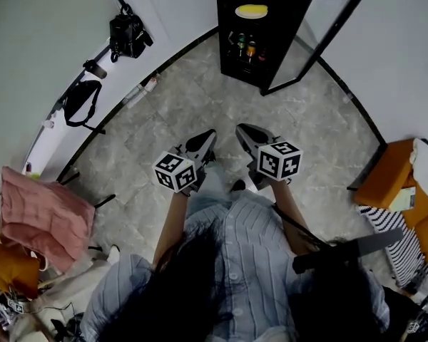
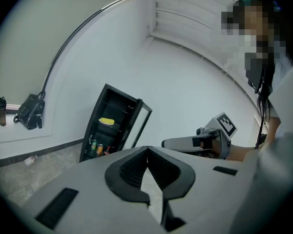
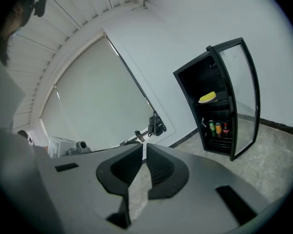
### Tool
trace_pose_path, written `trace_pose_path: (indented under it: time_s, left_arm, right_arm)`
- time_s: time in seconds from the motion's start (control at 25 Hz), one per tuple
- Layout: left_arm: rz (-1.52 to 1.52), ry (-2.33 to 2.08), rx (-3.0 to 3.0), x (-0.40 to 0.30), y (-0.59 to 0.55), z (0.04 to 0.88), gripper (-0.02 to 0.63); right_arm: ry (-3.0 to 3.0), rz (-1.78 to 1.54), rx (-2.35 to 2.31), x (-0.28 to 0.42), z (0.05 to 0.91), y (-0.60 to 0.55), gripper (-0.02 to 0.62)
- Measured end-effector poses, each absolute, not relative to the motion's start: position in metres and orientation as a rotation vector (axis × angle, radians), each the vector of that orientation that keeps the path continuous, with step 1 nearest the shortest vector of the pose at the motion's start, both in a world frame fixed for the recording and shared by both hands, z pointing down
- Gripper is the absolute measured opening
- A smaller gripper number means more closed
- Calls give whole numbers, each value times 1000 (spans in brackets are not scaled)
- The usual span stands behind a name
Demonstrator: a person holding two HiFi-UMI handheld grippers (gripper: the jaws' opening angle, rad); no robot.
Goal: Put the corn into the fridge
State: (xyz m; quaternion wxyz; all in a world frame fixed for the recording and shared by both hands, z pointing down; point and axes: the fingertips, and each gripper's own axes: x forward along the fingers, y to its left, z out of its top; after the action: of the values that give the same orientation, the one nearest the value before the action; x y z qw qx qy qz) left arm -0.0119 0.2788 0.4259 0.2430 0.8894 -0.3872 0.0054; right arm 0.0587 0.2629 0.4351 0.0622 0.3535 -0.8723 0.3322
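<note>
Person standing, both arms out in front. The grey-and-black two-jaw left gripper (image 1: 205, 140) and its matching right gripper (image 1: 245, 131) are side by side, near but apart, tips converging slightly. Left jaws meet at the tips, nothing between. Right jaws are drawn in to a thin slit, nothing between. A black-and-white marker cube (image 1: 175, 172) sits at each gripper's rear. The bare left forearm (image 1: 169, 223) and right forearm (image 1: 287, 216) slope forward from bent elbows.

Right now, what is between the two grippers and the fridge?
Only bare grey floor up to the fridge, the head view shows.
</note>
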Motion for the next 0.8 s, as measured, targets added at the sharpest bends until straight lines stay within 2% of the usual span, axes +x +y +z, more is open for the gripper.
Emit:
trace_pose_path:
  time_s: [0.8]
  left_arm:
    - [98, -1037, 2477, 2, 330, 426, 8]
  right_arm:
    - [-2658, 1010, 1091, 69, 434, 291, 35]
